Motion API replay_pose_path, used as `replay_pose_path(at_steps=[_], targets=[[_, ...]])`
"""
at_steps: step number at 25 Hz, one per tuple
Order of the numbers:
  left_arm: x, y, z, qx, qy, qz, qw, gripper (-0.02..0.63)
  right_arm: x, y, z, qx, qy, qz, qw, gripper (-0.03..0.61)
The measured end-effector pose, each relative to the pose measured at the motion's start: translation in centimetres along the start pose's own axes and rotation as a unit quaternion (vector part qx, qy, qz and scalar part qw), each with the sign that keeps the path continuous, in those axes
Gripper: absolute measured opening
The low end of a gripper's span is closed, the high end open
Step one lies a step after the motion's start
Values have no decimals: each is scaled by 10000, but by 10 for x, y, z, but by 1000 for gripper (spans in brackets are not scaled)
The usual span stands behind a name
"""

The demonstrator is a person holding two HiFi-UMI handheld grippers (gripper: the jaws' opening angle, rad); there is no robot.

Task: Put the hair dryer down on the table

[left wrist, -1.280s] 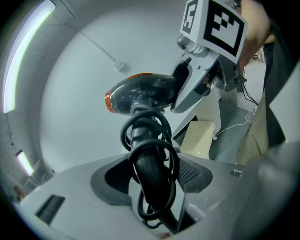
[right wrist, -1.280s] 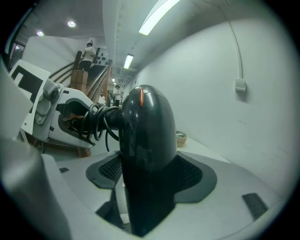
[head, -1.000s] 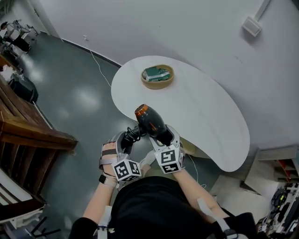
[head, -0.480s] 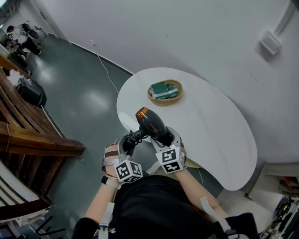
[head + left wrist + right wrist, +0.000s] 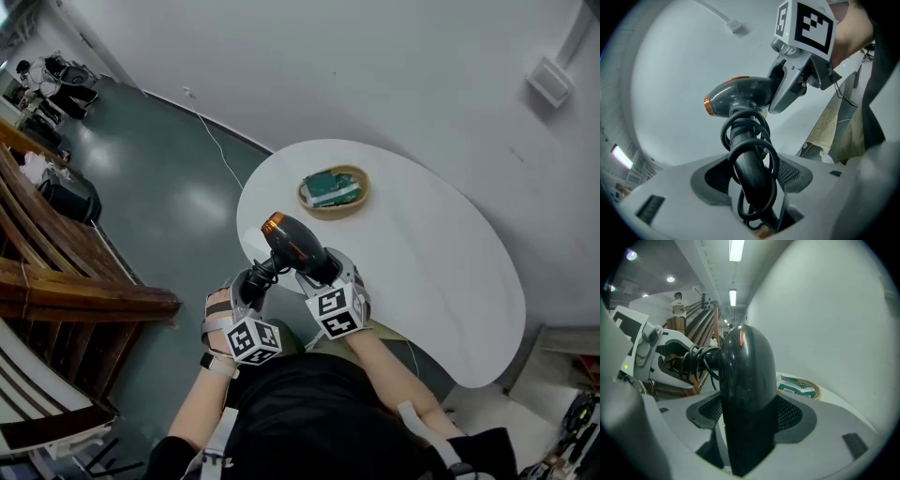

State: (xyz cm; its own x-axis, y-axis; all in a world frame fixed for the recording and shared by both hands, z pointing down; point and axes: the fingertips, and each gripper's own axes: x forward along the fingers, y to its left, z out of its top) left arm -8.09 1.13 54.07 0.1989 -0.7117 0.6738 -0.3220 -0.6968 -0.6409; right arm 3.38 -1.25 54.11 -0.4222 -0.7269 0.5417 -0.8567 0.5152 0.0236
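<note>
Both grippers hold a dark grey hair dryer point(image 5: 292, 247) with an orange nozzle end in the air, over the near left edge of the white table point(image 5: 441, 253). My left gripper point(image 5: 251, 283) is shut on its handle point(image 5: 751, 165), which has the black cord wound round it. My right gripper point(image 5: 323, 272) is shut on the rear of the barrel point(image 5: 746, 380), which fills the gap between its jaws. In the left gripper view the right gripper point(image 5: 797, 79) shows at the top right, clamped on the dryer body point(image 5: 736, 93). The nozzle points away and to the left.
A shallow wicker bowl point(image 5: 334, 191) with a green packet in it stands on the table beyond the dryer; it also shows as the bowl point(image 5: 800, 387) in the right gripper view. A wooden rack point(image 5: 56, 272) stands at the left on the grey floor. A white cable point(image 5: 217, 150) runs along the floor.
Both grippers have carried the dryer forward, closer to the wicker bowl and further over the table's edge. Neither grip has changed.
</note>
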Motion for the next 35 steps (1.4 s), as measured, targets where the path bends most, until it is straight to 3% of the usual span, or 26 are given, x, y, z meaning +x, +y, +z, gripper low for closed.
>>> replay_pose_path(at_steps=[16, 25, 35], targets=[[80, 53, 8, -427, -224, -377, 9981, 273, 68, -53, 40, -269, 637, -145, 9975, 341], [144, 98, 10, -1005, -305, -644, 9924, 273, 132, -94, 75, -618, 1222, 17, 9906, 341], [208, 143, -1, -1715, -102, -798, 9819, 274, 214, -124, 110, -1084, 1721, 477, 9779, 341]])
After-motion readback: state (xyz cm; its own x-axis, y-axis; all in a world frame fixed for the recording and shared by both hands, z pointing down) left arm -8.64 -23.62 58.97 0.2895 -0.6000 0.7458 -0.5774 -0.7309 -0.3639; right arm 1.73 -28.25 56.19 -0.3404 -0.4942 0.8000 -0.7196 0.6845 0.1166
